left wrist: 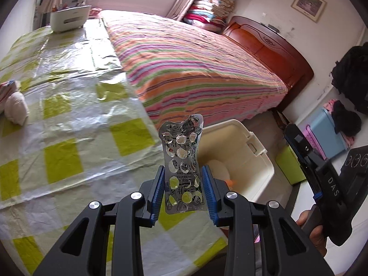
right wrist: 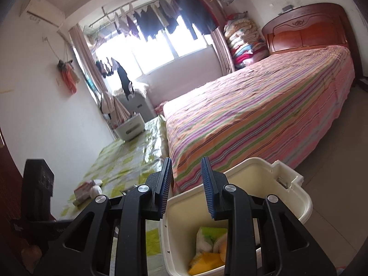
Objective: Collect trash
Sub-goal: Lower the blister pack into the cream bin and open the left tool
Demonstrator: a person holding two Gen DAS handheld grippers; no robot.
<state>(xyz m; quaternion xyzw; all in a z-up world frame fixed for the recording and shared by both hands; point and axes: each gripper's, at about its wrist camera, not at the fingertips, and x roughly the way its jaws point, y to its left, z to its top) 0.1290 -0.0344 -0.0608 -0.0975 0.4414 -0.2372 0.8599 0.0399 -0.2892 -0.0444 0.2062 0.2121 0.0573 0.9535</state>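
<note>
Bedroom clutter frames a checked desk (left wrist: 69, 119) beside the striped bed (left wrist: 195, 64). Left hand-held gripper (left wrist: 183, 185) pinches an empty pill strip (left wrist: 182, 168) by its lower end, so the strip stands upright and clear of the desk edge. Right hand-held gripper (right wrist: 186, 184) is empty, jaws narrowly apart, above the cream bin (right wrist: 296, 207) holding wrappers. Open air separates strip and bin; a wad of tissue (left wrist: 16, 110) remains on the desk.

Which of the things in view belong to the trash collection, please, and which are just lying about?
Job:
- blister pack, in left gripper
- bin
- crumpled tissue on table

Lying about:
- striped bed
- white appliance
- stacked quilts
</note>
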